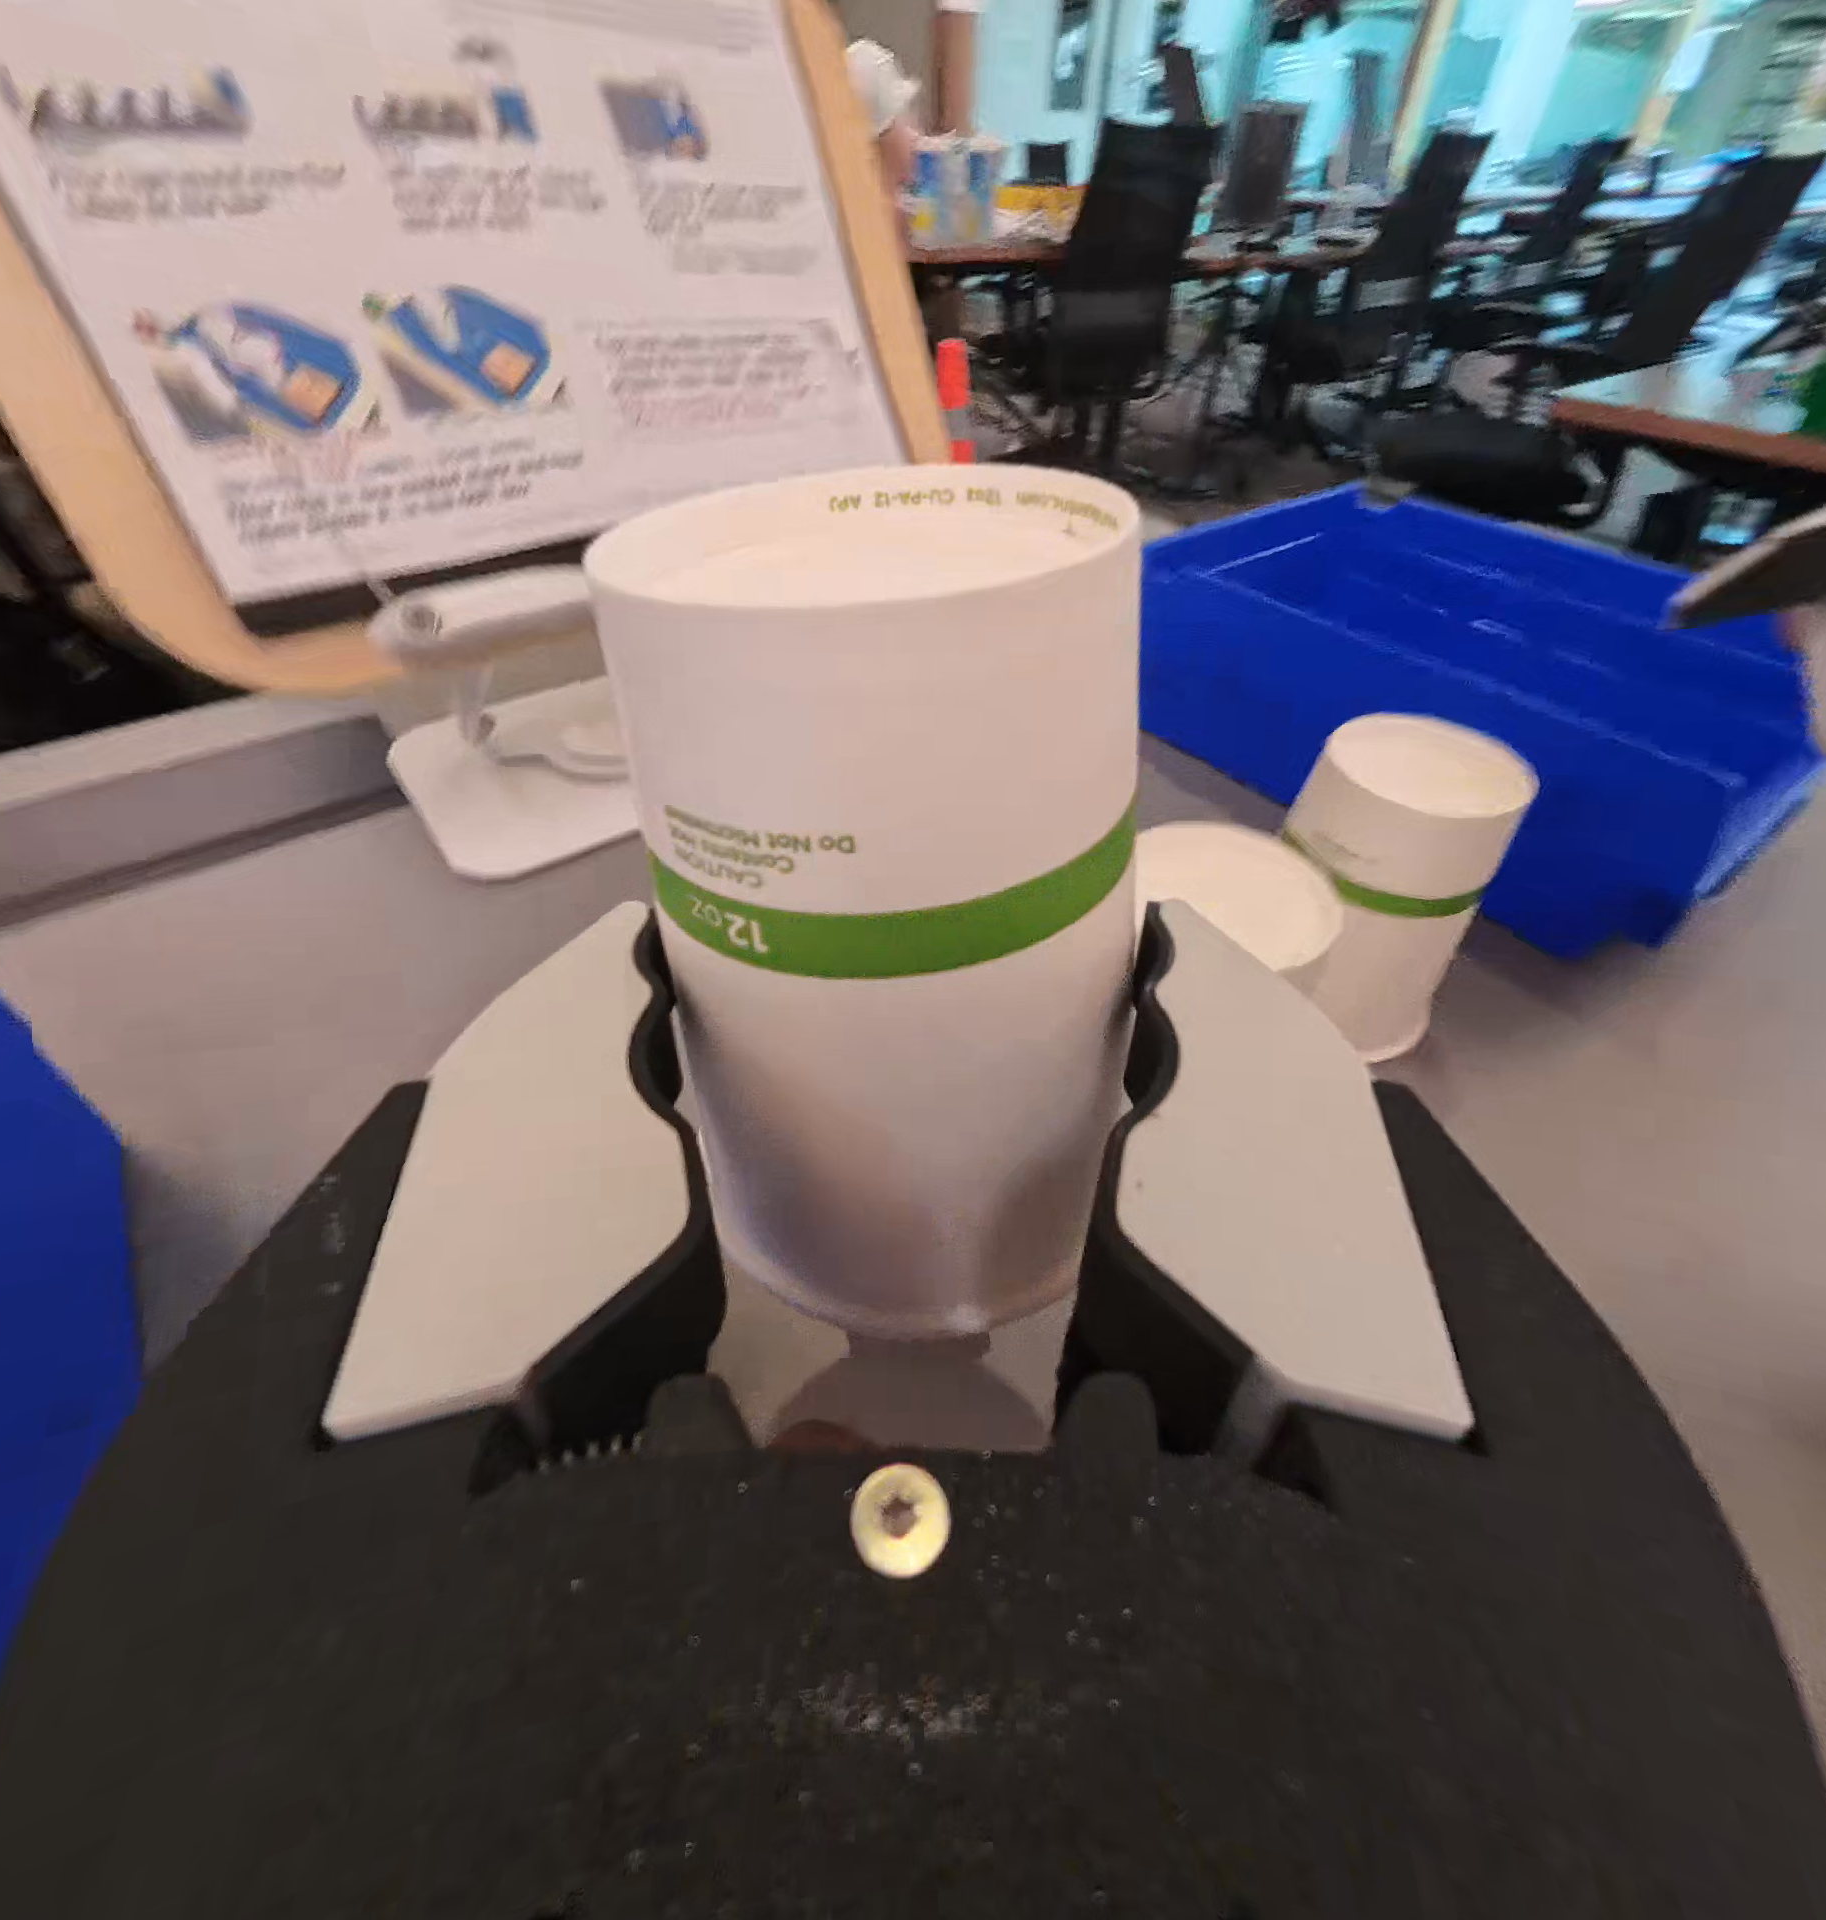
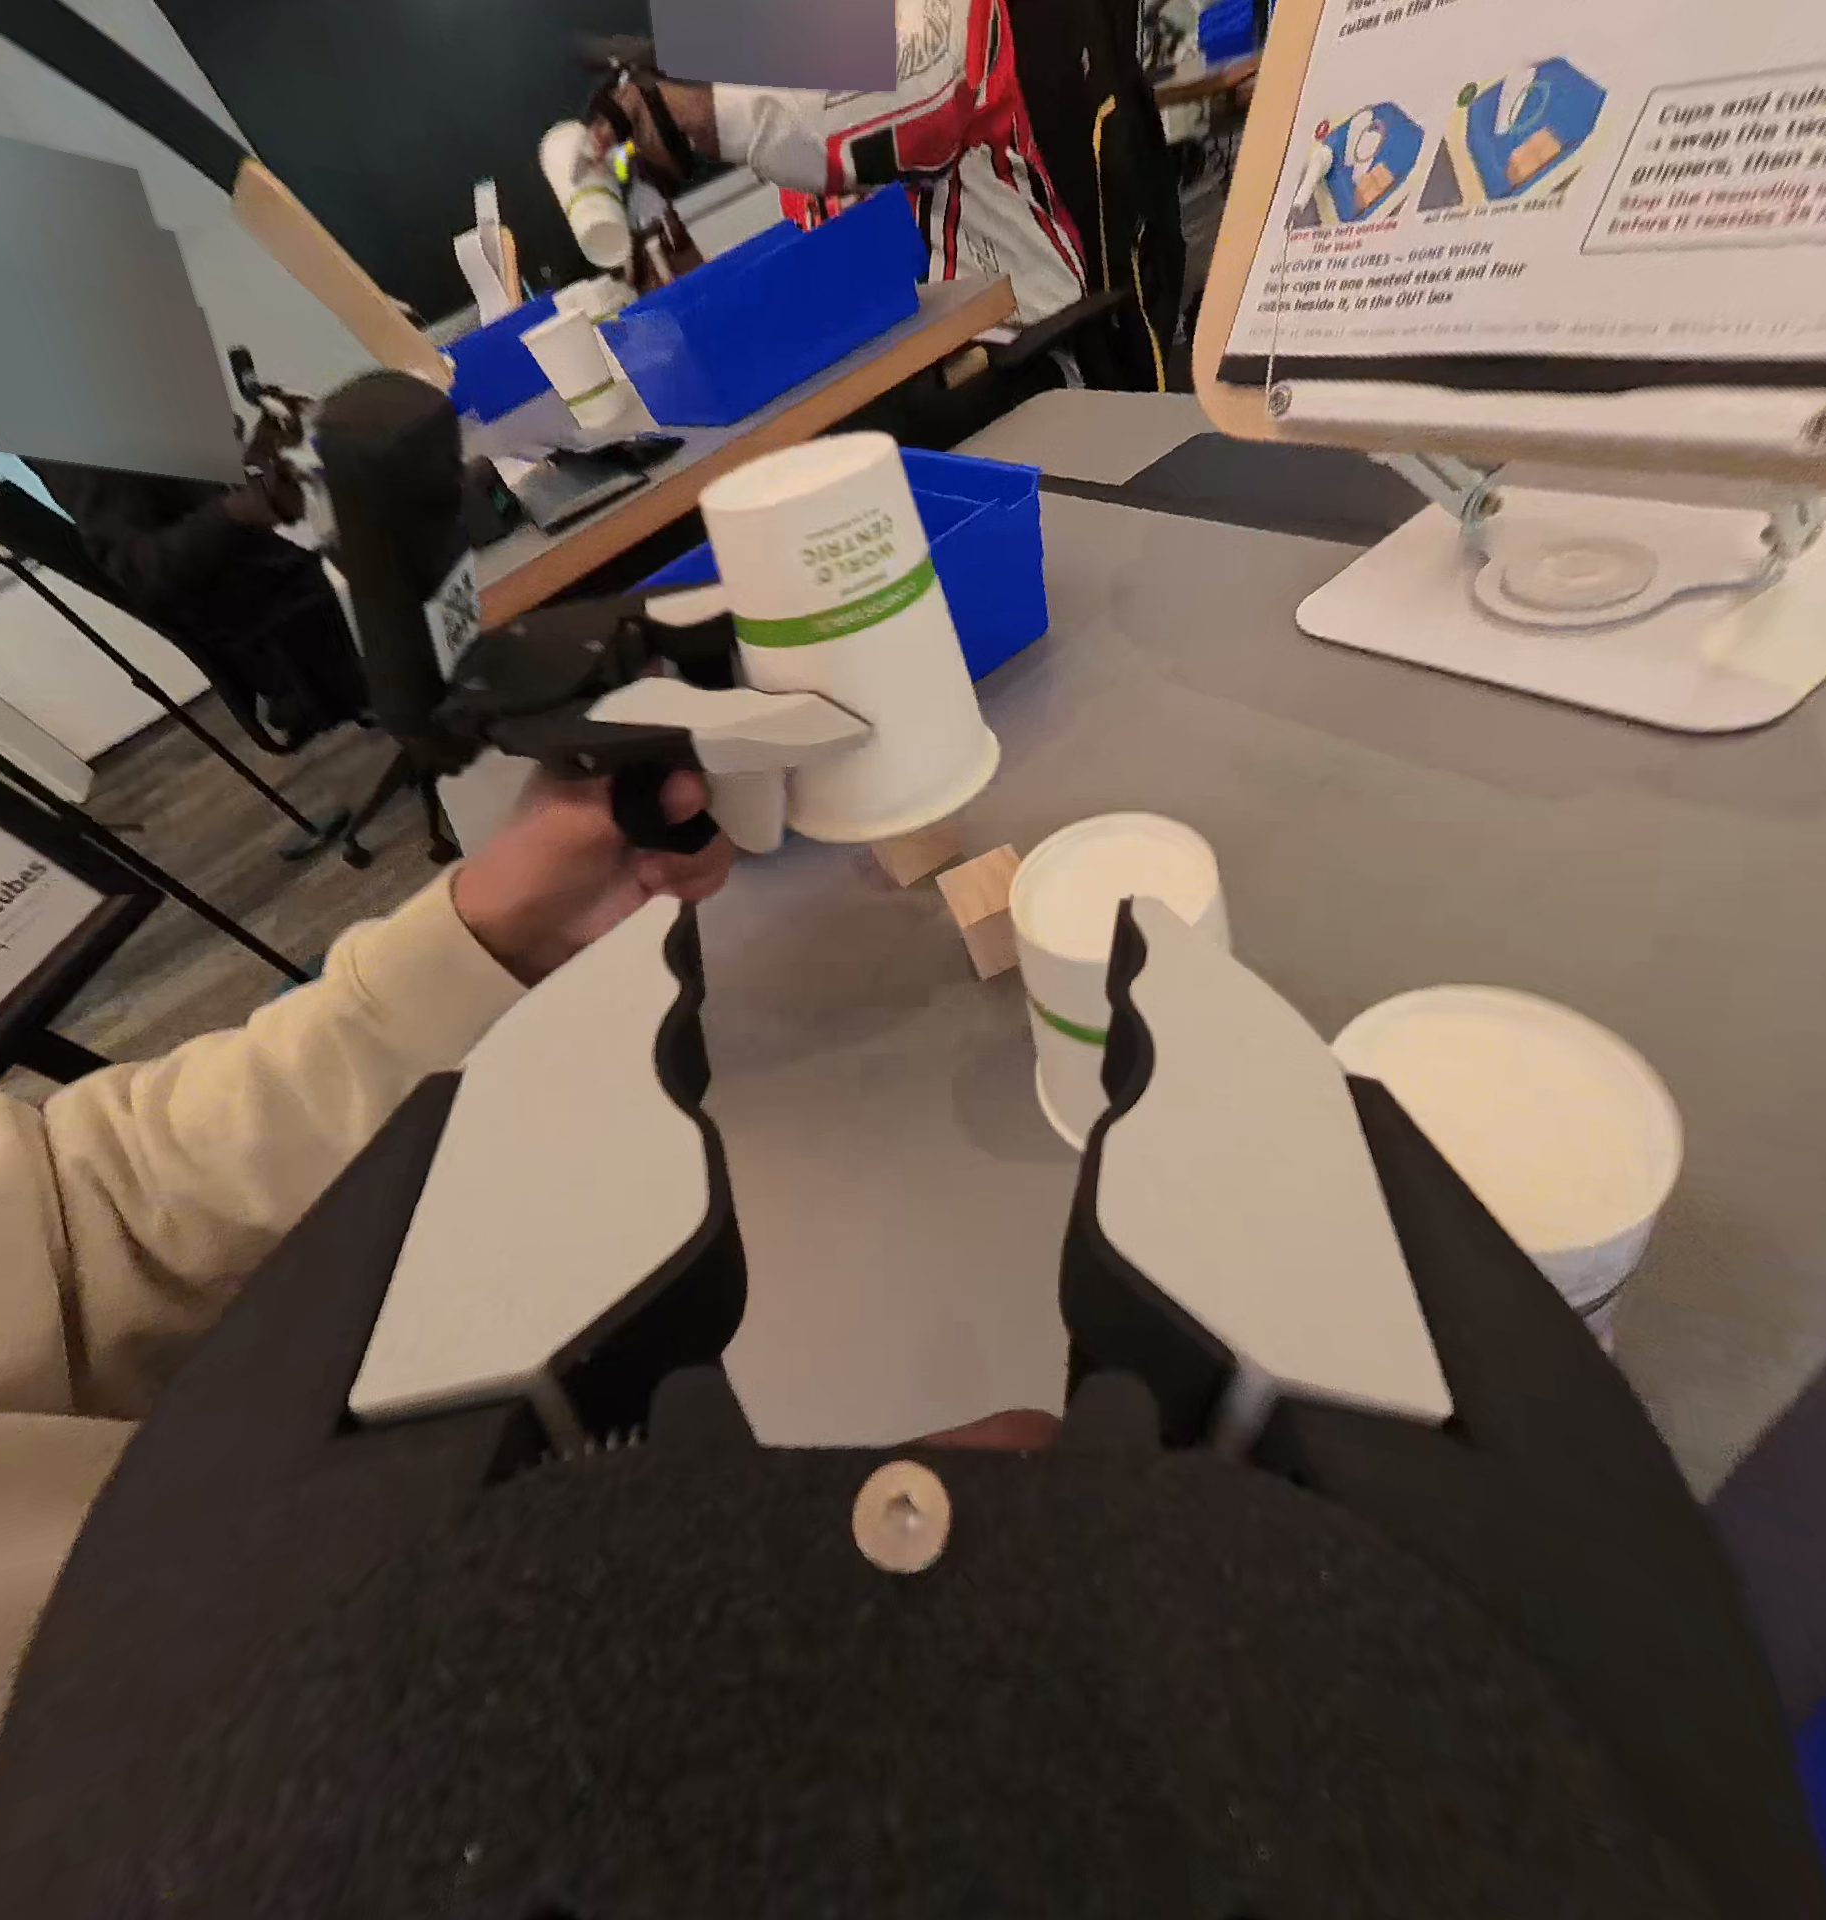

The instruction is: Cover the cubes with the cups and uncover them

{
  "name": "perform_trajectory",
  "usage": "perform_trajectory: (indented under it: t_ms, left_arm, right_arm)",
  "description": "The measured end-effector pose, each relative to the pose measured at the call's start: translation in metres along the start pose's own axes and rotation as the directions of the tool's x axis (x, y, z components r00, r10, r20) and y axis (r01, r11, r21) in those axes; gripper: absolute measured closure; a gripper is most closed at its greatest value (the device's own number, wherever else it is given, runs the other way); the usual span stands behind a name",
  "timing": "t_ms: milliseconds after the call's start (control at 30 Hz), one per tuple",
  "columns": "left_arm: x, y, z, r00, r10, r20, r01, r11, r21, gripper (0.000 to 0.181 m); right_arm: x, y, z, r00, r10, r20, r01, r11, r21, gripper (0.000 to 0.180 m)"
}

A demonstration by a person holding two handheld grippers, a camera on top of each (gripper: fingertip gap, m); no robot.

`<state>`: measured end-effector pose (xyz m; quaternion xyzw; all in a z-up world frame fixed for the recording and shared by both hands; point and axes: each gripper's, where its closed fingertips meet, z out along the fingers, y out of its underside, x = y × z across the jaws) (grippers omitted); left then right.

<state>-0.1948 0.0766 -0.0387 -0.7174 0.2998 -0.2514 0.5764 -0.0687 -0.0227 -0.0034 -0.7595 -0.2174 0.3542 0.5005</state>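
Your left hand-held gripper (image 1: 898,997) pinches an inverted white paper cup (image 1: 878,852) bearing a green band and printed text, centre frame, held tilted above two wooden cubes (image 2: 976,909). Your right hand-held gripper (image 2: 904,971) is spread and empty, low over the bench (image 2: 1304,790); another inverted cup (image 2: 1096,935) stands just behind its right fingertip.

Shared lab or office workroom. Grey worktable (image 2: 1304,727) carries an instruction board (image 1: 421,260) on a white stand (image 2: 1574,613) and a blue bin (image 1: 1460,707). Rows of black office chairs (image 1: 1127,270) at long desks behind. Neighbouring bench (image 2: 784,416) has matching blue bins, paper cups, another person (image 2: 940,156).
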Motion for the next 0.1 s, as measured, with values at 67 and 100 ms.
perform_trajectory:
  t_ms: [67,100]
  left_arm:
    - [-0.002,0.022,0.006,0.995,0.018,0.093,-0.017,1.000,-0.017,0.096]
    - [-0.002,0.034,0.011,0.992,0.033,0.120,-0.027,0.998,-0.050,0.096]
  right_arm:
    - [-0.006,0.015,-0.002,1.000,0.020,0.021,-0.021,0.999,0.028,0.106]
    - [-0.009,0.019,-0.002,0.999,0.025,0.033,-0.026,0.999,0.038,0.106]
